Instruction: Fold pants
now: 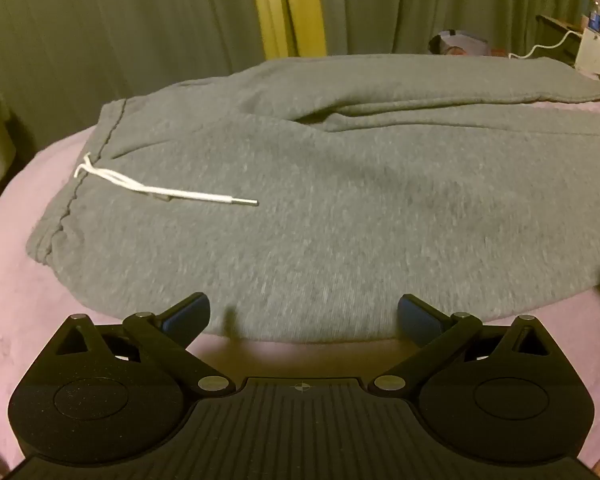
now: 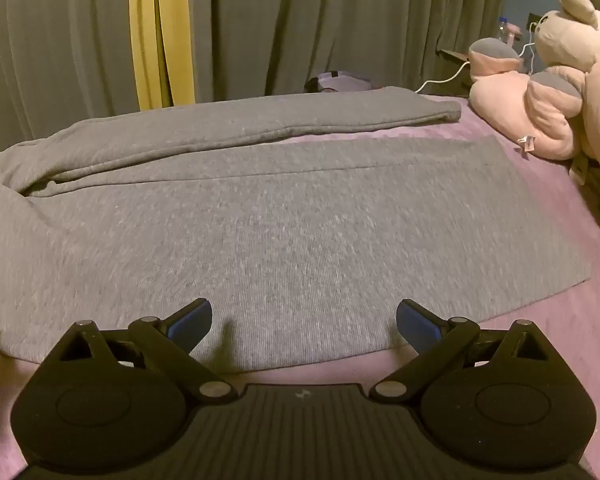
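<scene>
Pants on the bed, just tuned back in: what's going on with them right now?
Grey pants lie spread on the pink bed, waistband to the left with the white drawstring lying loose on top, and the two legs running to the right. The left tool hovers open over the near edge by the waist; the right tool hovers open over the near leg. Neither holds any cloth, and no fold has been made yet.

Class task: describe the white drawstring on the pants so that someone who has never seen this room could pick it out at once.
Start at the pink bed cover, where grey sweatpants lie spread flat. Go to their waistband at the left end. The drawstring lies there on the grey fabric: the only thin white cord on the pants, ending in a small metal tip.
</scene>
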The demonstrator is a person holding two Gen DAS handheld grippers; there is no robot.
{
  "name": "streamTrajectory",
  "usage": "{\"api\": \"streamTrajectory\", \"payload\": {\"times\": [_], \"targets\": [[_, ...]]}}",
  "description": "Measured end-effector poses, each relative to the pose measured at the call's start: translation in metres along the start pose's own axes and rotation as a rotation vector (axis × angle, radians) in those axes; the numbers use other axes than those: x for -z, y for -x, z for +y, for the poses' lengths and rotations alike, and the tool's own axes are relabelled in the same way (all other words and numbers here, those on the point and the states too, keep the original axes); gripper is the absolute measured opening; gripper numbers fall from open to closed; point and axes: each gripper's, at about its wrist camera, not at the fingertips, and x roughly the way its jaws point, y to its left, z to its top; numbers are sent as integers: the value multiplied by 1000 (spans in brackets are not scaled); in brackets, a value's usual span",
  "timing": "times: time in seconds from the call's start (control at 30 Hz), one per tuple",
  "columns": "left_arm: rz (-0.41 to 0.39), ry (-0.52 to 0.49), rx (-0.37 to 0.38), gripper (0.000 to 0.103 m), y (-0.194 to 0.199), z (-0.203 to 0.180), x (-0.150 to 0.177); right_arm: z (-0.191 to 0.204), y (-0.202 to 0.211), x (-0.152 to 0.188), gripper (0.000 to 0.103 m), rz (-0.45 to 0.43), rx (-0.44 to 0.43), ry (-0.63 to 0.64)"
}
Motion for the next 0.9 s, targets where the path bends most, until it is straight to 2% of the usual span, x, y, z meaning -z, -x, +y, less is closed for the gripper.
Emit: {"api": "streamTrajectory", "payload": {"times": [0.9], "targets": [[13,16,11,103,-3,2,6,1,-2,1,99,3,8,7]]}}
